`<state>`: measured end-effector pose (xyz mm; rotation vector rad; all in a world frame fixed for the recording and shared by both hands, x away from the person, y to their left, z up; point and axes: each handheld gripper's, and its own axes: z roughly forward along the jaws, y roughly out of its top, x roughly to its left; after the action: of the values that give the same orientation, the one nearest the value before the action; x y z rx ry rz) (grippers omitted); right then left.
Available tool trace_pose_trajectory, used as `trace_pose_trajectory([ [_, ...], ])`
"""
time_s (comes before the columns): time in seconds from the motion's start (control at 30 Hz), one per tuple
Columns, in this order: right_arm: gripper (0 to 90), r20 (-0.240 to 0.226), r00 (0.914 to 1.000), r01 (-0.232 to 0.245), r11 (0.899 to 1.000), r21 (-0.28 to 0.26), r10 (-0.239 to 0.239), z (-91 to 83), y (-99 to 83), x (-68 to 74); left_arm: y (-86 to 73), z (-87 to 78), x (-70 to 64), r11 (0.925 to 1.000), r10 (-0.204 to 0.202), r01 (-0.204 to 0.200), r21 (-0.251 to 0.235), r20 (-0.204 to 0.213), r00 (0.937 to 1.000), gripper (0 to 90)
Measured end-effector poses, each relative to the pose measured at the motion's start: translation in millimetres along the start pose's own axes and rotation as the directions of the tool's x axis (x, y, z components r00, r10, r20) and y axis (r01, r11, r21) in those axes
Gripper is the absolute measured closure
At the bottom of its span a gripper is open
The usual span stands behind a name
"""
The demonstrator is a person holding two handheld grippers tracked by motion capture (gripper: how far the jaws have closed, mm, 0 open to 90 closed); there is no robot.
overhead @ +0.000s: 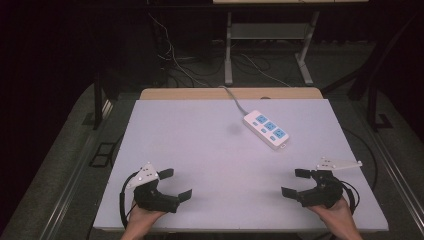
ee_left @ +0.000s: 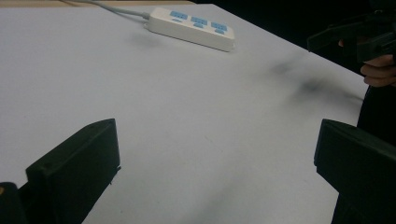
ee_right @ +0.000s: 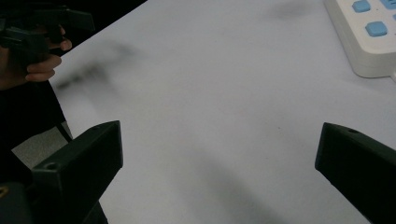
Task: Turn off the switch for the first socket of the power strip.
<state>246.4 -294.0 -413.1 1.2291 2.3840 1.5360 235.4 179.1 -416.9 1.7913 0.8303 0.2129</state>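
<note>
Jaws of both the left gripper (overhead: 174, 184) and right gripper (overhead: 296, 183) stood spread, empty, near the counter's (overhead: 200, 150) front corners; the power strip (overhead: 266, 128) lay toward its far edge.

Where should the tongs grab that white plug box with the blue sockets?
Probably across the narrow width of the long white plastic power strip with blue sockets, coming from above. It lies flat and slanted on the pale grey table, so turn the open right tongs, the nearer pair, to match.

Both tongs are matte black with broad, blocky jaws. The left tongs (overhead: 176, 184) and right tongs (overhead: 297, 182) each carry a pale grey three-cornered plate. A black cable loops from each.
</note>
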Motion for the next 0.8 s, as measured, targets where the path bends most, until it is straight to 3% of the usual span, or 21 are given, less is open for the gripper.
trace_pose_trajectory([
  [0.4,0.6,0.005,0.9999,0.010,0.999,0.050,-0.010,4.0,0.2,2.8,-1.0,0.5,-1.1,1.0000,0.002,-0.002,0.007,0.007,1.0000,0.0],
  [0.8,0.6,-0.002,0.9995,0.032,0.992,0.118,-0.032,10.0,16.9,0.8,-2.1,1.0,-1.2,0.9999,-0.003,0.003,0.012,0.014,0.9999,0.0],
])
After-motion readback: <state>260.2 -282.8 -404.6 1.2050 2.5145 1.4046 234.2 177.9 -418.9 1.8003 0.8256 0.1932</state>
